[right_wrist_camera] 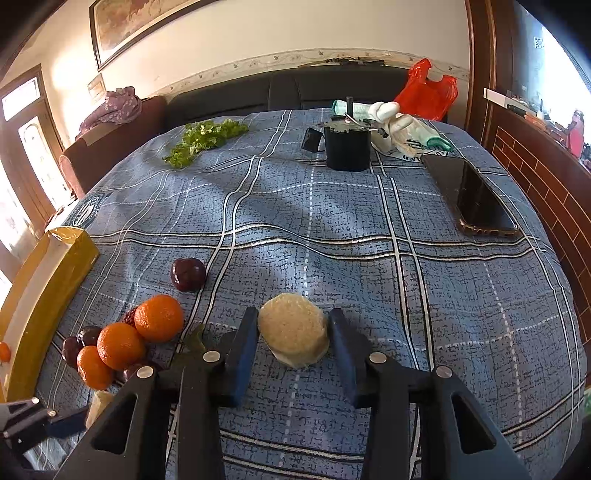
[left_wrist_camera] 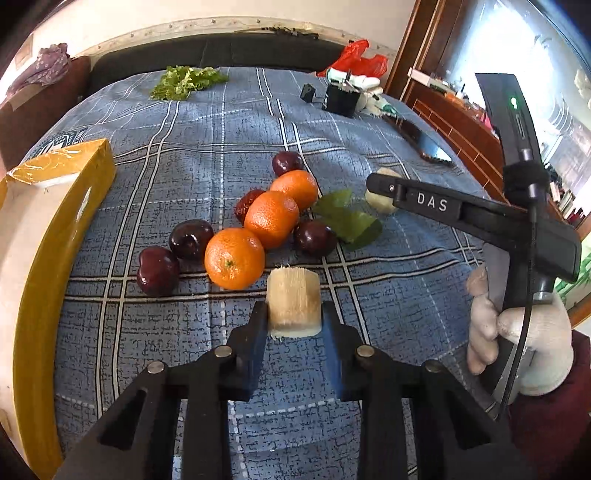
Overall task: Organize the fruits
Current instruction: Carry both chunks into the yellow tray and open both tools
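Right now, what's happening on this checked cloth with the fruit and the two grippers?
A person in white gloves works two handheld grippers over fruit on a blue checked cloth. The left gripper is closed on a pale, fibrous cut chunk beside the row of oranges and dark red fruits. The right gripper brackets a second pale chunk; whether it pinches is unclear. Both chunks sit on the cloth.

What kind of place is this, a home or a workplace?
Most likely a home, perhaps a living room. A framed picture hangs on the wall above a dark sofa, and a phone and a red plastic bag lie on the checked cloth.
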`<state>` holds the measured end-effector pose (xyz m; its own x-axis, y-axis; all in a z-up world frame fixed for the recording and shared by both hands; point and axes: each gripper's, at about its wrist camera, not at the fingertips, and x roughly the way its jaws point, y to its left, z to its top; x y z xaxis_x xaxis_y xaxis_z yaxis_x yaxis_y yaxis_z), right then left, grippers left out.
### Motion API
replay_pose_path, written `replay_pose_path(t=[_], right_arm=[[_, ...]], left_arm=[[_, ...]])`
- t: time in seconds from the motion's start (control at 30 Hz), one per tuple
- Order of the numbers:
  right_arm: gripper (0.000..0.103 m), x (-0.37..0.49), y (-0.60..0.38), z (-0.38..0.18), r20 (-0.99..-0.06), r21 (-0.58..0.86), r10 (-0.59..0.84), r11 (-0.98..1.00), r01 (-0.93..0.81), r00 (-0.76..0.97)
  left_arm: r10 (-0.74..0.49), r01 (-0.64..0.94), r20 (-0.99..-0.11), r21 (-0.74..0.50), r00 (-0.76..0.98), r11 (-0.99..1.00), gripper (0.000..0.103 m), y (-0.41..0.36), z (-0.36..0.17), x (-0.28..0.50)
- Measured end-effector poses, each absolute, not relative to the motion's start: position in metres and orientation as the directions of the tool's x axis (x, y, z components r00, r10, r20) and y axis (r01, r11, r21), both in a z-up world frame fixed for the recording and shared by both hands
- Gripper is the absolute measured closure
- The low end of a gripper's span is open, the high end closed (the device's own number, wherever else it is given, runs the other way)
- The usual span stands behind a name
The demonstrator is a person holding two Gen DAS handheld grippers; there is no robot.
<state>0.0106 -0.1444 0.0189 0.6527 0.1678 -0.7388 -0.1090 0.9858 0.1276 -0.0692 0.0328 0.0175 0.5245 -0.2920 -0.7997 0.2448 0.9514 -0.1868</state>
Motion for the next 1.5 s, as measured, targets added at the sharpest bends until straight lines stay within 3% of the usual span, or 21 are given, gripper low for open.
replay_pose_path(t=[0.3, 0.43, 0.7, 0.87, 1.0, 1.27, 1.4, 1.5], right_arm=[[0.062, -0.005, -0.152, 0.034, -0.683, 0.137, 0.143, 0.988, -0.066, 0.717], [0.062, -0.022, -0.146, 0.055, -0.634, 0.128, 0.131, 0.990, -0.064, 0.762], [0.061, -0.072, -0.033, 0.111, -0.583, 0.191, 0.415, 0.906, -0.379, 0.698], [0.061, -0.100, 0.077, 0.113, -0.626, 0.189, 0.564, 0.780, -0.597, 0.538], [0.061, -0.120, 0.149, 0.092, -0.683, 0.152, 0.582, 0.705, -0.693, 0.442], [0.061, -0.134, 0.215, 0.040, -0.775, 0.079, 0.506, 0.671, -0.737, 0.379], [0.061, -0.137, 0.223, 0.035, -0.777, 0.045, 0.490, 0.671, -0.740, 0.396], [0.061, -0.139, 0.222, 0.034, -0.774, 0.043, 0.493, 0.669, -0.742, 0.399]], left_arm=[[-0.288, 0.167, -0.732, -0.235, 0.617, 0.957, 0.075, 0.086, 0.058, -0.101], [-0.200, 0.080, -0.702, -0.201, 0.683, 0.976, 0.075, 0.137, 0.084, -0.123], [0.004, -0.173, -0.704, -0.170, 0.711, 0.970, 0.075, 0.263, 0.102, -0.142], [0.062, -0.255, -0.748, -0.146, 0.661, 0.956, 0.075, 0.314, 0.087, -0.121], [0.065, -0.306, -0.791, -0.158, 0.609, 0.939, 0.075, 0.343, 0.067, -0.104], [0.030, -0.360, -0.831, -0.208, 0.556, 0.910, 0.075, 0.374, 0.044, -0.088], [0.017, -0.372, -0.815, -0.245, 0.579, 0.895, 0.063, 0.386, 0.047, -0.098], [0.004, -0.377, -0.793, -0.286, 0.609, 0.881, 0.062, 0.386, 0.058, -0.109]])
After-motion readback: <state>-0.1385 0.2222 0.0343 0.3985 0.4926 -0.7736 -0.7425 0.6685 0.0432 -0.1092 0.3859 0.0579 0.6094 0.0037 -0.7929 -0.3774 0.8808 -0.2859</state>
